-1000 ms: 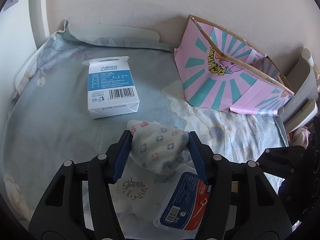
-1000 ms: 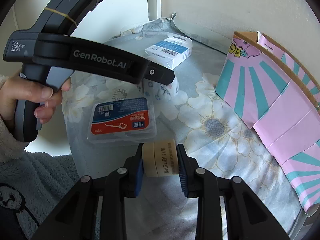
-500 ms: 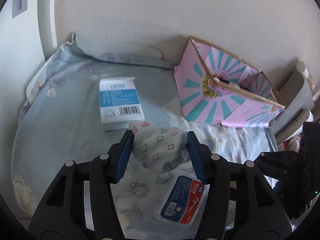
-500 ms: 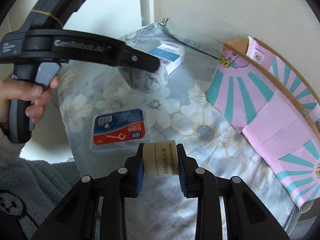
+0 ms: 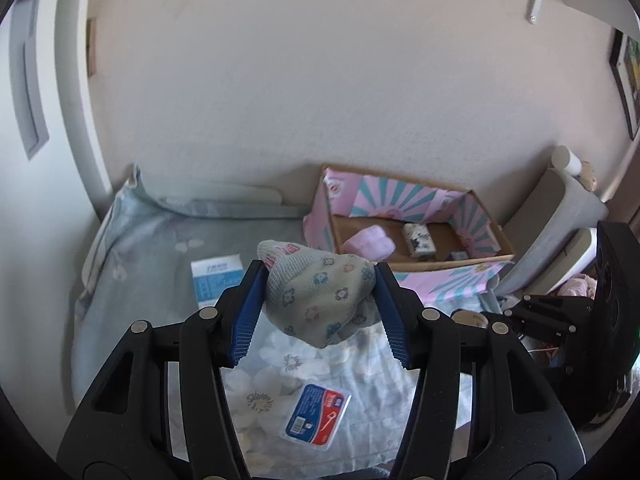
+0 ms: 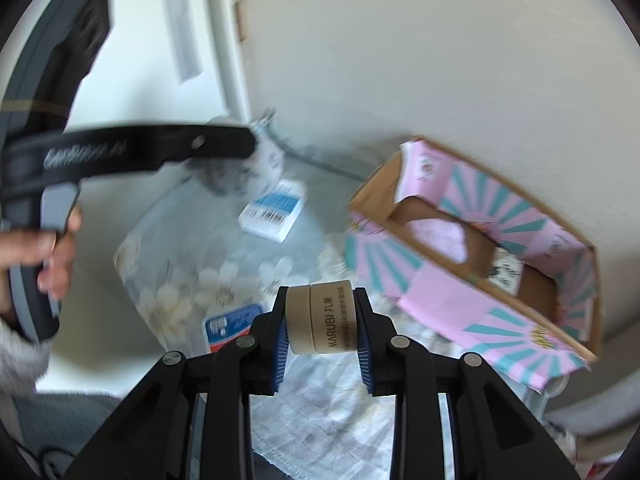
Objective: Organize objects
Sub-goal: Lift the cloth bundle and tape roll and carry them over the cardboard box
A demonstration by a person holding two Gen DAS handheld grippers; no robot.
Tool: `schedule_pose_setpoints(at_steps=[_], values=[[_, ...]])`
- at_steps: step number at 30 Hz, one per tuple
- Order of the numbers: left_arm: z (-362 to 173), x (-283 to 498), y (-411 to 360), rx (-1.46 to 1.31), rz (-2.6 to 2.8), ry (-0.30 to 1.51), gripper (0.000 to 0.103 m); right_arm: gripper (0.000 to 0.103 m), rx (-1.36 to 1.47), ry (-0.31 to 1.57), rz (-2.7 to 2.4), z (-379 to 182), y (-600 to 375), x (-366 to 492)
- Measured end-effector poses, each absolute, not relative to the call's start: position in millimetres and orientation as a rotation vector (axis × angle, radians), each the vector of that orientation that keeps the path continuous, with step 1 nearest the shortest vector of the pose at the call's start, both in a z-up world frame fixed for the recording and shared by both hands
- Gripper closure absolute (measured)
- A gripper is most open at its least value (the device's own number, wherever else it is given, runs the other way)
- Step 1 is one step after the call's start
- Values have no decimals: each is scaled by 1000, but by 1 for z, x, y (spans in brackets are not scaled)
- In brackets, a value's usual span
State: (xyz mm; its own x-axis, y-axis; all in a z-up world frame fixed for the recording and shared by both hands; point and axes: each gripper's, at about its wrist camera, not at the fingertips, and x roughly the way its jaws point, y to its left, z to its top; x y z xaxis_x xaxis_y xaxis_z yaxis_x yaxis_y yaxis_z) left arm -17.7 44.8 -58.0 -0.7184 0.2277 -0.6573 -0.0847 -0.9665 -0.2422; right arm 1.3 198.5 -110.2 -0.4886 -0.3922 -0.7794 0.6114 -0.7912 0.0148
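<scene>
The left gripper (image 5: 319,300) sits in the middle of the left wrist view. Its two blue pads are clamped on a rolled-up sock (image 5: 318,294). The sock is grey with little flowers on it and a bit of red at the top. It hangs up in the air, above the flowered bedsheet (image 5: 152,264).

Below the sock, near the bottom middle of the frame, a flat pack of floss picks (image 5: 316,416) lies on the sheet. To the left of the sock lies a blue and white box (image 5: 214,280). To the upper right stands an open cardboard box (image 5: 404,200) with pink and teal stripes. Inside it are a pink fluffy thing (image 5: 370,242) and a small black and white box (image 5: 418,240). They lie near each other but do not touch.

The right gripper (image 6: 322,318) is at the bottom middle of the right wrist view. Its pads squeeze a small tan jar (image 6: 322,316) with "MARUBI" printed on it. The jar lies on its side between the pads, up in the air too.

This view is blurry. At the left, a hand (image 6: 44,256) holds the handle of the other gripper, with the sock at its tip. The blue and white box lies past the jar, in the middle of the frame. The cardboard box stands at the right, against the wall (image 6: 400,60).
</scene>
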Motion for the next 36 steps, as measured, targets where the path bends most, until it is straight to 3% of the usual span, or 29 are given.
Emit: schedule_pose_setpoints(at_steps=[13,36], values=[[-4,-20,91,-967,2668,-208,52,76,1134,130,-2641,-31,254,-6],[-1,-42,147,-964,2537,-191,52,76,1211,17,-2848,-16,325,-8]])
